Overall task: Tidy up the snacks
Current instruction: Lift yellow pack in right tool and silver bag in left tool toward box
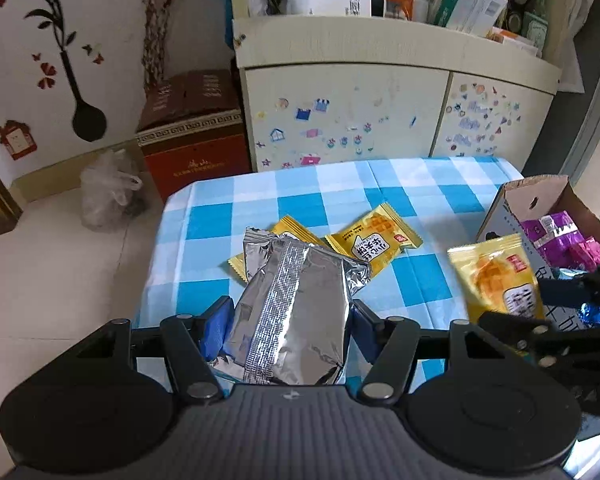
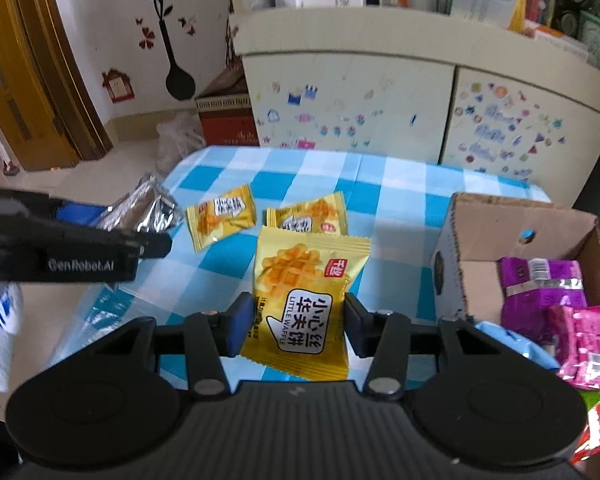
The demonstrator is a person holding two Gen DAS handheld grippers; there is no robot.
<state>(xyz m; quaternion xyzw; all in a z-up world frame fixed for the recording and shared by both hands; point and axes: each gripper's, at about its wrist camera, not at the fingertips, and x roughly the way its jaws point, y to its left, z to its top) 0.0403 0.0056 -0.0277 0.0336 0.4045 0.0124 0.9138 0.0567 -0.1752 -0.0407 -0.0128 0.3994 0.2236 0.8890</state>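
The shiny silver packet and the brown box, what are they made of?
The silver packet looks like metallised foil film: mirror-shiny, crinkled, with a ridged sealed seam down its middle. The brown box looks like corrugated cardboard: matte brown inside, with a rough cut top edge and a printed white outside.

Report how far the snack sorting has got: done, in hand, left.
Done: purple and pink foil packets lie in the open cardboard box.
In hand: left gripper clamps a silver foil packet; right gripper clamps a yellow waffle packet.
Left: two yellow waffle packets on the blue-checked tablecloth.
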